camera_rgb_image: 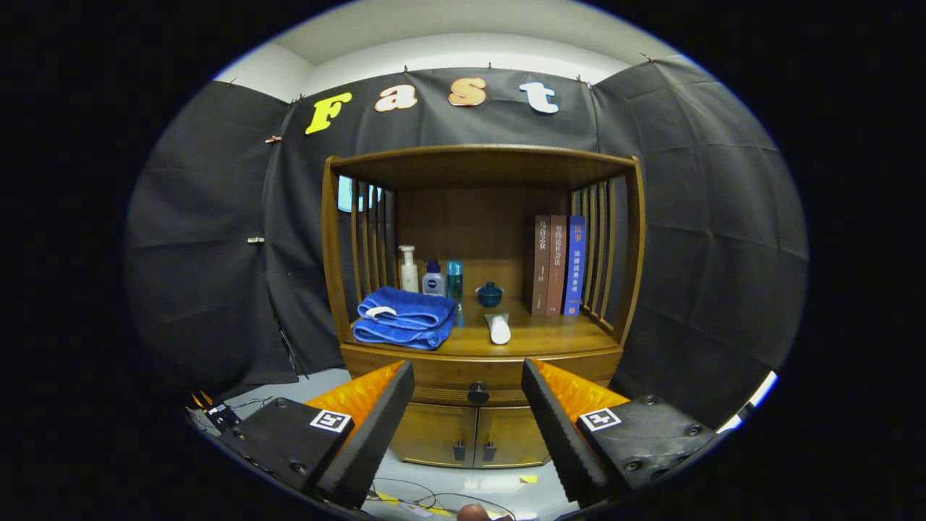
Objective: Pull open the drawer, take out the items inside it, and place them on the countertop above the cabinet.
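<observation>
- Tool [466,391]: fingers spread wide, holding nothing, aimed at the cabinet front from a short way off.
- Wooden cabinet [481,163]: straight ahead of the tool, with slatted sides and a roofed open shelf.
- Drawer [445,376]: closed, seen between the two fingers, directly beneath the worktop; its contents cannot be seen.
- Drawer knob [477,393]: dark, round, centred in the gap between the fingers, untouched.
- Cupboard doors [470,434]: a pair below the drawer, both closed, each with a small dark handle.
- Worktop [550,336]: above the drawer, beyond the fingertips.
- Blue towel [405,317]: folded, on the worktop beyond the left finger.
- Three bottles [432,278]: upright in a row behind the towel.
- Small dark lidded bowl [490,294]: mid-worktop, towards the back.
- White oblong object [498,329]: lying just in front of the bowl; kind unclear.
- Three books [557,264]: upright, beyond the right finger, beside the right-hand slats.
</observation>
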Motion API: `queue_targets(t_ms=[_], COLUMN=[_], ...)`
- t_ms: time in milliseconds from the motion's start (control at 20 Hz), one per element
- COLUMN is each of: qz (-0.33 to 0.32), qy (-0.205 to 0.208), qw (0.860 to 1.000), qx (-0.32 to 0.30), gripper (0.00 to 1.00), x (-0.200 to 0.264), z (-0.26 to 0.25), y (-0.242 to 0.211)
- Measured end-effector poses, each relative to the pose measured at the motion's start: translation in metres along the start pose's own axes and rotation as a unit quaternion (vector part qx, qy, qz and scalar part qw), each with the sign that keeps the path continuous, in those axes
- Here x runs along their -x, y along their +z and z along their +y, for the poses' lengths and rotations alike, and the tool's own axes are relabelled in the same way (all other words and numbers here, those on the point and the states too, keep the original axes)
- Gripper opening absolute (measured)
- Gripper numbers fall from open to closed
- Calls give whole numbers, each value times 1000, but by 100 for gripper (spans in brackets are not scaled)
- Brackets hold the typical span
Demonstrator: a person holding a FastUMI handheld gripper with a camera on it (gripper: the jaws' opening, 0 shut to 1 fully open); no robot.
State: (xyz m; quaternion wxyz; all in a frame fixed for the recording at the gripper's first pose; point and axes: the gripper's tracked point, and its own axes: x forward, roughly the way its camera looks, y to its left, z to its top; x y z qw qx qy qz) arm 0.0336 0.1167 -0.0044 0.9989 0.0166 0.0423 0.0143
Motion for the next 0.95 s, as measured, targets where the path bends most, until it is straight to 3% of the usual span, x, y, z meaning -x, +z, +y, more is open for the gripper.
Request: queue_targets(t_ms=[950], qz=[-15], qy=[1], qw=[1000], qx=[-25], gripper=[99], x=[15], z=[-3], y=[17])
